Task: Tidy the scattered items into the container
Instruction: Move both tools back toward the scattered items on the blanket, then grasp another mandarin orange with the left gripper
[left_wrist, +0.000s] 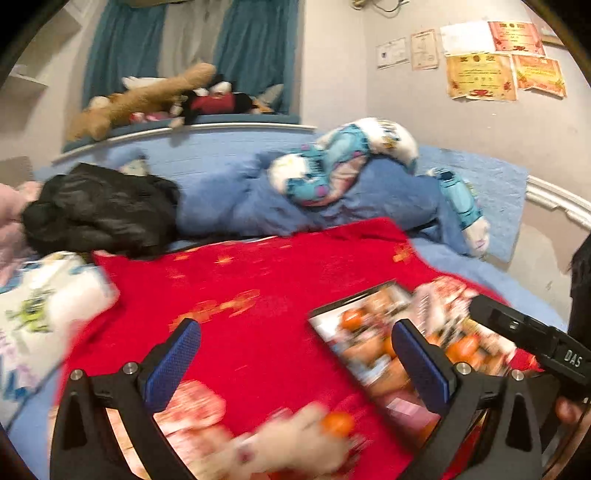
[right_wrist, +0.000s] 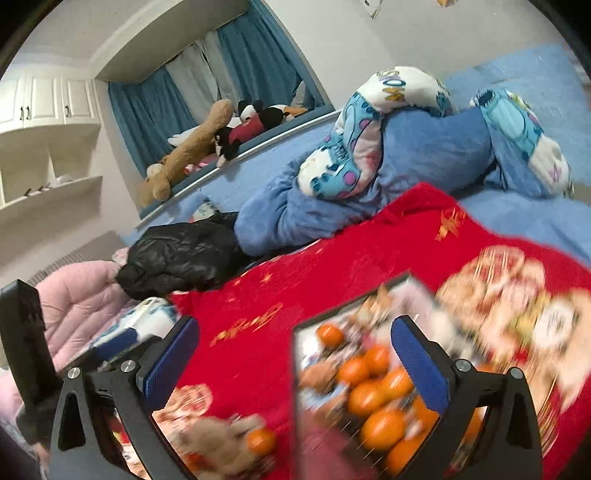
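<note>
A dark-rimmed box lies on a red cloth and holds several oranges and snack packets. One loose orange lies on the cloth beside pale, blurred snack packets. My left gripper is open and empty above the cloth, with the box at its right finger. My right gripper is open and empty, with its right finger over the box. The right gripper's body shows at the right of the left wrist view.
A patterned red and white packet lies right of the box. A black jacket, blue bedding, a printed blanket and plush toys lie beyond the cloth.
</note>
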